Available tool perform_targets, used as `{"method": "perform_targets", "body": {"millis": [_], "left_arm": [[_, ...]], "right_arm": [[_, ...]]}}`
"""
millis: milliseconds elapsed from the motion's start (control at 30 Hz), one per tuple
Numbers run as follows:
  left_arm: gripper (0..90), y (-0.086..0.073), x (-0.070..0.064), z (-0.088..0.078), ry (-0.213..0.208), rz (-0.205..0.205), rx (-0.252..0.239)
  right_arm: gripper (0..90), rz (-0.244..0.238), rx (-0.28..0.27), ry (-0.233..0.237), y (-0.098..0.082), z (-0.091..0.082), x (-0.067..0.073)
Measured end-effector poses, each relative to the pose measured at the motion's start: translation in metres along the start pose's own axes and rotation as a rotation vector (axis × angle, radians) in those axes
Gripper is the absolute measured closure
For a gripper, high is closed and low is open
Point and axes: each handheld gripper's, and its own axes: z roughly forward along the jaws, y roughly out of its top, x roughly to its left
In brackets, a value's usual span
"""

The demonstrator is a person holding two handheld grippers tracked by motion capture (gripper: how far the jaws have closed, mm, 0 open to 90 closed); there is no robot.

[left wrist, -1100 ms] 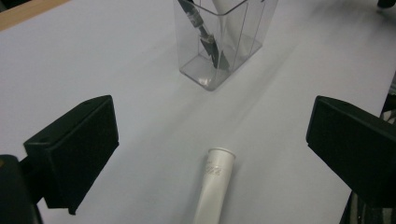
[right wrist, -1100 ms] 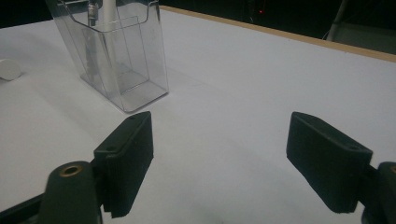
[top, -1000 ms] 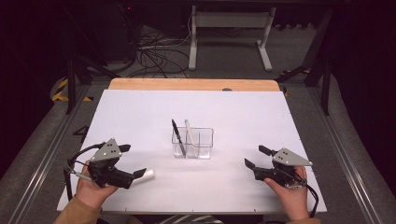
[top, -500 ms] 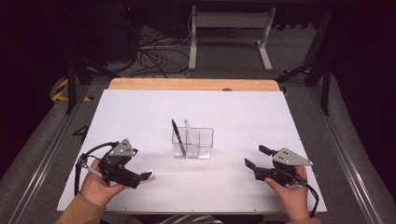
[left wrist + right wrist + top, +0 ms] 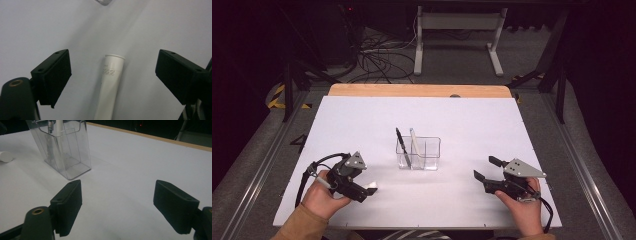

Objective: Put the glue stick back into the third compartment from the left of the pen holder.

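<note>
The white marker lies flat on the table, bracketed by the left gripper for a pickup; jaws have just been closing, untouched yet. The right gripper is held open, empty, beside the clear holder

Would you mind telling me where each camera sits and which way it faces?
High view: above the near edge, looking forward and down on the table; both hands, both grippers.
Left gripper view: on the left gripper, looking down at a white tube between open fingers.
Right gripper view: on the right gripper, level across the table; shares the clear organizer with the high view.
</note>
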Motion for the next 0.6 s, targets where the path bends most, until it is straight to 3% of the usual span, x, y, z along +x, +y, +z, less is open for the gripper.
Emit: {"method": "perform_targets", "body": {"millis": [267, 400, 600], "left_arm": [[20.0, 0.004, -0.005, 0.008, 0.036, 0.057, 0.067], [27.5, 0.005, -0.005, 0.011, 0.008, 0.074, 0.096], [39.9, 0.006, -0.002, 0.016, -0.037, 0.05, 0.139]], "right_arm": [[23.7, 0.0, 0.005, 0.001, -0.001, 0.001, 0.0], [23.7, 0.001, 0.009, 0.003, -0.001, 0.001, 0.0], [23.7, 0.0, 0.008, 0.006, -0.001, 0.001, 0.0]]}}
